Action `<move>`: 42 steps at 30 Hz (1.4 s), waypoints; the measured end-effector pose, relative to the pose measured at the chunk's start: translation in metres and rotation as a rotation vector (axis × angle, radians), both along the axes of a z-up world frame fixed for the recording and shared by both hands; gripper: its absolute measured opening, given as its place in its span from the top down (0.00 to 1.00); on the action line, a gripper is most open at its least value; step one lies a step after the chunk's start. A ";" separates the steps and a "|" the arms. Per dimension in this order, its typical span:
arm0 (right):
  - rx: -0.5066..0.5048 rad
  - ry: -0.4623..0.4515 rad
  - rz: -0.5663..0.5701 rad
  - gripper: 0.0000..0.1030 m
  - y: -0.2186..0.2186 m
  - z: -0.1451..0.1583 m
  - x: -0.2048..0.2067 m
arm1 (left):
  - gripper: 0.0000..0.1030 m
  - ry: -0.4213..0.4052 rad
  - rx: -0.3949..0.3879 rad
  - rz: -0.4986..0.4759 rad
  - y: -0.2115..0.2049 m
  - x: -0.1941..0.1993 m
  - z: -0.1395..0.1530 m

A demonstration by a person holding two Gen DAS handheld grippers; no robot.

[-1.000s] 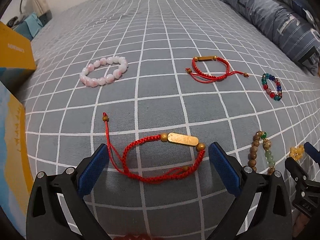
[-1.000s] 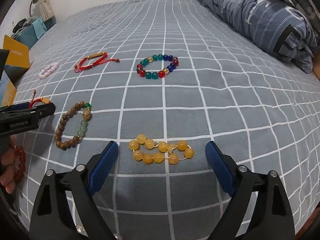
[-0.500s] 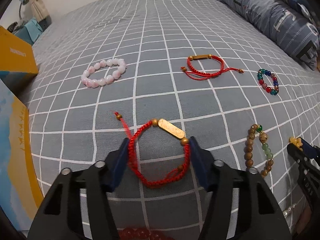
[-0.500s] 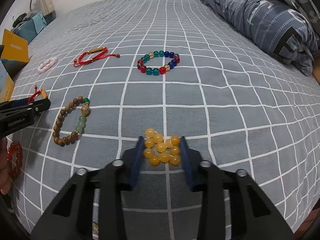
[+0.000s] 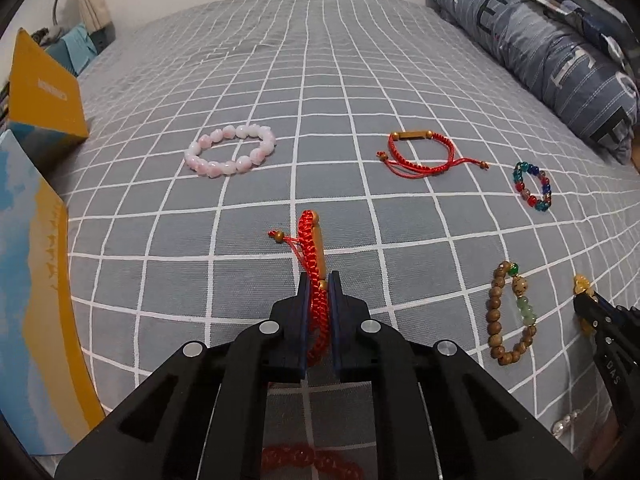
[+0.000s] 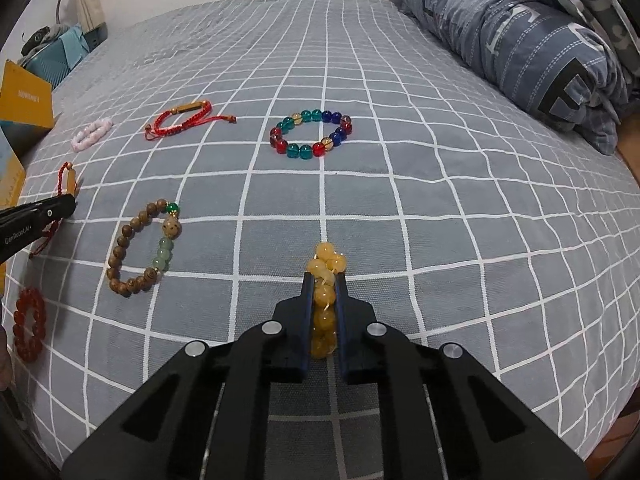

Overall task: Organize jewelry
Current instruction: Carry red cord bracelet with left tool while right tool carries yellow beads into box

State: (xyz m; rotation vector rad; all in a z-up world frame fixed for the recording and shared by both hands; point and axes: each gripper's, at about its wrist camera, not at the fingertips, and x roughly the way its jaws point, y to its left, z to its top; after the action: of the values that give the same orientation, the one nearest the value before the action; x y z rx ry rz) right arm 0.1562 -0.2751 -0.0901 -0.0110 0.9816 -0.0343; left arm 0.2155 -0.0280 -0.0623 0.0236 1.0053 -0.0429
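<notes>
My left gripper (image 5: 319,280) is shut on a red cord bracelet with a gold bar (image 5: 313,248), squeezed flat between the pads on the grey checked bedspread. My right gripper (image 6: 324,280) is shut on a yellow bead bracelet (image 6: 325,276), bunched between its pads. The right gripper's tip also shows in the left wrist view (image 5: 592,304), and the left gripper's tip in the right wrist view (image 6: 60,208). Loose on the bed lie a pink bead bracelet (image 5: 230,156), a second red cord bracelet (image 5: 420,152), a multicolour glass bead bracelet (image 6: 311,134) and a wooden bead bracelet (image 6: 142,248).
A dark red bead bracelet (image 6: 29,326) lies at the near left edge. A yellow box (image 5: 44,96) and a blue-and-yellow board (image 5: 36,300) stand at the left. A folded blue quilt (image 6: 520,40) lies along the right. The bed edge drops off at the near right.
Both grippers closed from wide open: the left onto the red cord bracelet, the right onto the yellow bead bracelet. Both bracelets are now squeezed into narrow bunches.
</notes>
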 end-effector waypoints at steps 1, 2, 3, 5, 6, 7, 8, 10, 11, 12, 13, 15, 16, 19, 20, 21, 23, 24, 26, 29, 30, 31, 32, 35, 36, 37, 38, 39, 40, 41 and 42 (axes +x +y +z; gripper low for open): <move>-0.001 -0.004 -0.001 0.91 0.000 0.001 -0.001 | 0.92 -0.002 -0.001 0.002 0.001 0.000 0.001; 0.000 -0.009 -0.002 0.91 0.000 0.003 -0.002 | 0.92 -0.003 -0.004 0.003 0.001 0.000 0.002; 0.001 -0.015 -0.002 0.91 0.000 0.005 -0.002 | 0.92 -0.005 -0.006 0.004 0.002 -0.001 0.004; 0.001 -0.025 -0.004 0.91 0.000 0.010 -0.004 | 0.92 -0.007 -0.009 0.005 0.004 -0.002 0.006; 0.001 -0.029 -0.006 0.91 0.000 0.012 -0.005 | 0.92 -0.008 -0.013 0.005 0.005 -0.003 0.009; 0.001 -0.035 -0.007 0.91 0.001 0.015 -0.006 | 0.92 -0.010 -0.016 0.005 0.005 -0.003 0.011; 0.000 -0.039 -0.007 0.91 0.001 0.018 -0.007 | 0.92 -0.013 -0.016 0.005 0.006 -0.004 0.013; -0.002 -0.049 -0.010 0.91 0.002 0.023 -0.010 | 0.92 -0.021 -0.018 0.007 0.007 -0.007 0.018; -0.001 -0.055 -0.012 0.91 0.003 0.027 -0.011 | 0.92 -0.025 -0.018 0.007 0.007 -0.009 0.021; 0.001 -0.059 -0.012 0.91 0.003 0.030 -0.012 | 0.92 -0.031 -0.020 0.006 0.009 -0.011 0.025; 0.004 -0.066 -0.014 0.91 0.004 0.034 -0.013 | 0.92 -0.035 -0.020 0.006 0.009 -0.013 0.028; 0.005 -0.081 -0.014 0.91 0.006 0.043 -0.015 | 0.92 -0.046 -0.023 0.005 0.012 -0.018 0.036; 0.006 -0.087 -0.014 0.91 0.008 0.046 -0.016 | 0.92 -0.052 -0.023 0.006 0.013 -0.020 0.039; 0.009 -0.112 -0.005 0.91 0.014 0.061 -0.018 | 0.92 -0.069 -0.028 0.013 0.021 -0.028 0.052; 0.008 -0.118 -0.004 0.91 0.016 0.064 -0.019 | 0.92 -0.077 -0.029 0.016 0.025 -0.030 0.057; 0.010 -0.124 -0.005 0.91 0.018 0.070 -0.019 | 0.92 -0.087 -0.029 0.022 0.030 -0.032 0.062; 0.014 -0.133 -0.002 0.91 0.022 0.078 -0.018 | 0.92 -0.100 -0.033 0.034 0.038 -0.036 0.070; 0.012 -0.139 -0.001 0.91 0.024 0.082 -0.018 | 0.92 -0.108 -0.038 0.043 0.044 -0.038 0.075; 0.005 -0.158 0.005 0.91 0.033 0.095 -0.018 | 0.92 -0.119 -0.045 0.051 0.053 -0.042 0.083; 0.000 -0.188 0.026 0.91 0.051 0.113 -0.018 | 0.92 -0.140 -0.046 0.063 0.068 -0.050 0.098; 0.001 -0.200 0.039 0.91 0.058 0.119 -0.018 | 0.92 -0.150 -0.045 0.070 0.074 -0.054 0.104; 0.001 -0.207 0.048 0.91 0.064 0.124 -0.017 | 0.92 -0.159 -0.046 0.080 0.081 -0.057 0.110; 0.003 -0.217 0.057 0.91 0.073 0.130 -0.017 | 0.92 -0.166 -0.045 0.089 0.088 -0.060 0.114; 0.022 -0.241 0.096 0.91 0.100 0.144 -0.014 | 0.92 -0.184 -0.038 0.130 0.113 -0.072 0.127; 0.025 -0.247 0.108 0.91 0.108 0.148 -0.014 | 0.92 -0.190 -0.034 0.147 0.124 -0.077 0.132; 0.029 -0.256 0.128 0.91 0.122 0.152 -0.012 | 0.92 -0.194 -0.031 0.162 0.133 -0.081 0.135; 0.031 -0.261 0.148 0.91 0.135 0.156 -0.011 | 0.92 -0.200 -0.025 0.178 0.143 -0.086 0.138; 0.034 -0.266 0.169 0.91 0.150 0.160 -0.010 | 0.92 -0.204 -0.016 0.201 0.155 -0.091 0.141; 0.040 -0.271 0.193 0.91 0.163 0.163 -0.009 | 0.92 -0.207 -0.012 0.221 0.166 -0.095 0.142; 0.043 -0.274 0.210 0.91 0.174 0.165 -0.008 | 0.92 -0.208 -0.007 0.250 0.181 -0.100 0.144; 0.047 -0.278 0.230 0.91 0.187 0.168 -0.008 | 0.92 -0.208 -0.006 0.268 0.192 -0.104 0.145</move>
State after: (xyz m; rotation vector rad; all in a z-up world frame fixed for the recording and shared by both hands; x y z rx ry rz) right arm 0.1486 -0.0881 0.0776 -0.0743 0.6980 0.1940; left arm 0.1113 0.1641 0.0827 -0.1101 0.7938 0.1983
